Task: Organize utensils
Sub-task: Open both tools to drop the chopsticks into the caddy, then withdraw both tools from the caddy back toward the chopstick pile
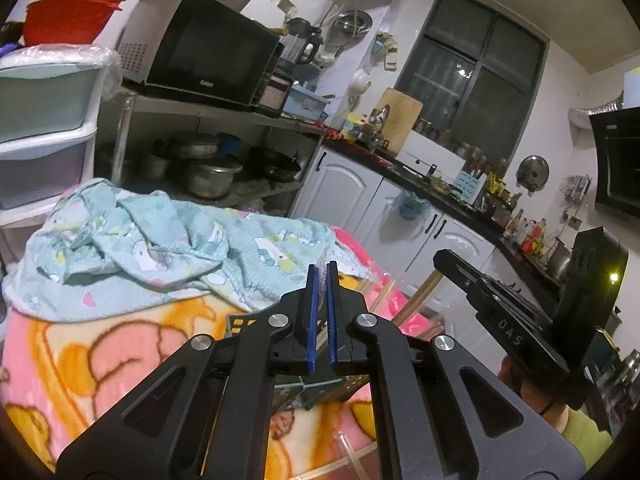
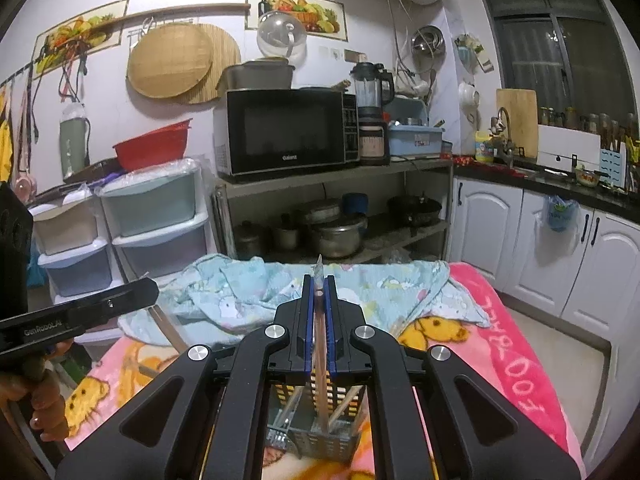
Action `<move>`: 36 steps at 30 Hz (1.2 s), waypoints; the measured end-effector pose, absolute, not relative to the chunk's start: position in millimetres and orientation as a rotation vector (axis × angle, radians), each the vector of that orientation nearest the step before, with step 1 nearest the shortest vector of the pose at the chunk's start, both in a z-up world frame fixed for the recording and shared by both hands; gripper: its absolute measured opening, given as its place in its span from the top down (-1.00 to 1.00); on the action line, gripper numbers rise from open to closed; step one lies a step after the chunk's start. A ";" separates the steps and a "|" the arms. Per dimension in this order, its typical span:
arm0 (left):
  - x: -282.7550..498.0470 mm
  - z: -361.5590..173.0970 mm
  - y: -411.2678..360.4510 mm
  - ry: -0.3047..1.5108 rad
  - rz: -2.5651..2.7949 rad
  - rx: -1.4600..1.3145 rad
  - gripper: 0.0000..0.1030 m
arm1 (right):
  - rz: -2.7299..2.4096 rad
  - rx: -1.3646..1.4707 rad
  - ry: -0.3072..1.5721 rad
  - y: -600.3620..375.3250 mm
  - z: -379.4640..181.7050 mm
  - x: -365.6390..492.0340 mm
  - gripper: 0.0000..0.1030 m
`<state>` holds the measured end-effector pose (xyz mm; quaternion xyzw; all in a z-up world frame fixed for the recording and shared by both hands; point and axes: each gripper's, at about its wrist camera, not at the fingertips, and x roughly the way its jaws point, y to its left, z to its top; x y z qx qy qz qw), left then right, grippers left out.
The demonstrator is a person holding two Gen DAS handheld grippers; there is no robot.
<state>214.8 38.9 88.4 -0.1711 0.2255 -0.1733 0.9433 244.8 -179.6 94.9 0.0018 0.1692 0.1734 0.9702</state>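
My right gripper (image 2: pixel 319 280) hangs over a dark slotted utensil basket (image 2: pixel 340 440) on the pink blanket. A wooden chopstick in a clear wrapper (image 2: pixel 320 360) stands between its blue pads, lower end down in the basket; a thin gap shows beside it, so the jaws stand slightly open. Other chopsticks lean inside the basket. My left gripper (image 1: pixel 321 270) is shut on another clear-wrapped chopstick (image 1: pixel 323 260), whose wrapper tip pokes up past the pads. The basket's rim (image 1: pixel 240 322) shows just below it. Each gripper appears in the other's view: right gripper (image 1: pixel 438 260), left gripper (image 2: pixel 152 288).
A crumpled light-blue cloth (image 2: pixel 360 292) lies across the far part of the pink cartoon blanket (image 2: pixel 520 340). Behind stand a metal shelf with a microwave (image 2: pixel 284 132) and pots, plastic drawers (image 2: pixel 152 216) at left, white cabinets (image 2: pixel 540 248) at right.
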 end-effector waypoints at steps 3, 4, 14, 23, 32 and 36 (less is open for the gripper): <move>212.7 87.2 42.7 0.463 -0.337 -0.355 0.58 | 0.350 0.003 0.342 -179.6 94.3 243.8 0.32; 211.8 87.6 43.6 0.460 -0.332 -0.354 0.41 | 0.350 0.003 0.340 -179.2 94.1 242.3 0.27; 192.7 101.1 60.1 0.410 -0.278 -0.369 -0.73 | 0.337 -0.018 0.347 -181.2 92.5 224.6 -0.13; 175.4 105.5 74.7 0.407 -0.236 -0.371 -0.79 | 0.334 -0.012 0.357 -186.2 95.0 210.2 -0.23; 157.5 99.5 83.9 0.412 -0.221 -0.387 -0.79 | 0.348 -0.013 0.355 -189.4 95.5 192.3 -0.25; 150.7 95.7 87.3 0.421 -0.213 -0.394 -0.79 | 0.356 -0.014 0.361 -191.1 94.7 184.3 -0.28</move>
